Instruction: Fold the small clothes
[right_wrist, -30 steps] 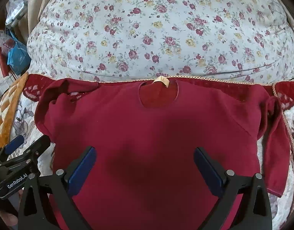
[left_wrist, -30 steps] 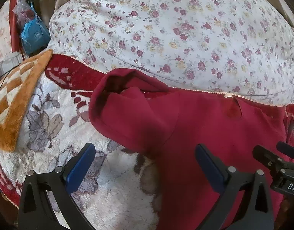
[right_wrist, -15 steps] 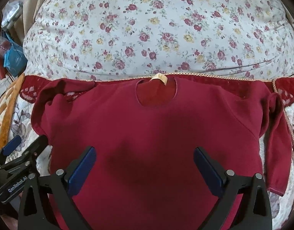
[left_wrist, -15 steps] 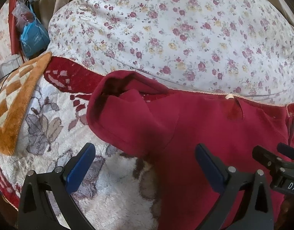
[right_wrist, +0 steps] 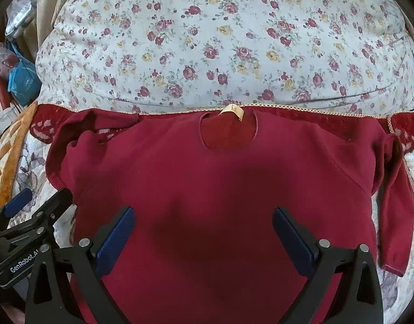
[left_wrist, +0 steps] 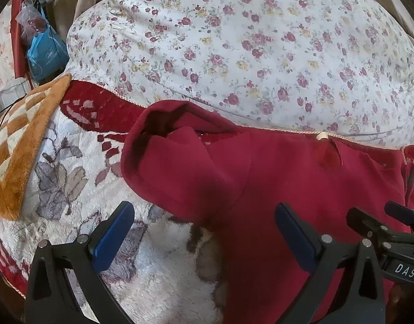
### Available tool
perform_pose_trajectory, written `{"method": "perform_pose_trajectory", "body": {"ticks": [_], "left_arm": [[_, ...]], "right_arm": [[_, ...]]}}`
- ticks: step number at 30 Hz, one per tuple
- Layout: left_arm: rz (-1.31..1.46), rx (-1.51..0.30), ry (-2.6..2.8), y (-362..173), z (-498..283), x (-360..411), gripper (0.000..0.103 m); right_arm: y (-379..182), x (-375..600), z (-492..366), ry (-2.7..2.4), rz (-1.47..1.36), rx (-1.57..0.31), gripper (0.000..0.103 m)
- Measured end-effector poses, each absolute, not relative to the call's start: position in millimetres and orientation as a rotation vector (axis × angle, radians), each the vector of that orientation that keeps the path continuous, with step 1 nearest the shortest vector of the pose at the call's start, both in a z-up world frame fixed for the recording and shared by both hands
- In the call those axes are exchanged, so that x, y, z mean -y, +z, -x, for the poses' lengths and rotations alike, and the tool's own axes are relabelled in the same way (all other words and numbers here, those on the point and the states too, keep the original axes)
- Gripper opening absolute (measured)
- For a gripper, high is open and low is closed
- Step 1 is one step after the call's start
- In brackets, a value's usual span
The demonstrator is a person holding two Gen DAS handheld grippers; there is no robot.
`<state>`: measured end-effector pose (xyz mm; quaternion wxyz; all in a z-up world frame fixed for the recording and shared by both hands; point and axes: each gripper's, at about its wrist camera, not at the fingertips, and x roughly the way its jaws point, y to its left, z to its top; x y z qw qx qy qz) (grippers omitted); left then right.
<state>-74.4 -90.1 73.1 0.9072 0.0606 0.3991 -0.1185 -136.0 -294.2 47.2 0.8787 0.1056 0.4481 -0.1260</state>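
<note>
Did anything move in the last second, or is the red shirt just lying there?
Almost nothing changed. The left gripper and right gripper drifted slightly, both open, gripping nothing. The red shirt lies spread as before, its left sleeve bunched, by the floral pillow.

Soft, even daylight fills both my views, with no glare. A dim shadow darkens the middle of the red sweater (right_wrist: 207, 216) toward 6 o'clock. Fisheye bending curves the flowered quilt (left_wrist: 260, 40) at 12, and the corners go black.
</note>
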Motion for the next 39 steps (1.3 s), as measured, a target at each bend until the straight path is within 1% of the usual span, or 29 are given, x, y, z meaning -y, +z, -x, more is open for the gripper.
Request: {"method": "perform_pose_trajectory", "body": {"ticks": [29,33,36,38,39], "left_arm": [[-0.086,-0.858,-0.202,67.0,59.1,73.7,0.103],[-0.058,-0.876,-0.155,65.2,48.3,59.8,0.103],[0.025,-0.909,-0.102,62.7,34.0,37.5,0.103],[0.056,-0.914,-0.037,60.9,23.8,22.8,0.103],[0.065,-0.925,-0.01,58.9,18.5,17.2,0.103]], "right_arm": [[30.7,277.7,114.2,-0.212,-0.193,-0.99,0.103],[30.2,273.1,103.5,-0.186,-0.186,-0.993,0.103],[35.3,267.4,89.4,-0.153,-0.172,-0.966,0.103],[40.1,263.2,70.6,-0.123,-0.161,-0.938,0.1],[41.4,261.3,59.1,-0.113,-0.154,-0.932,0.097]]}}
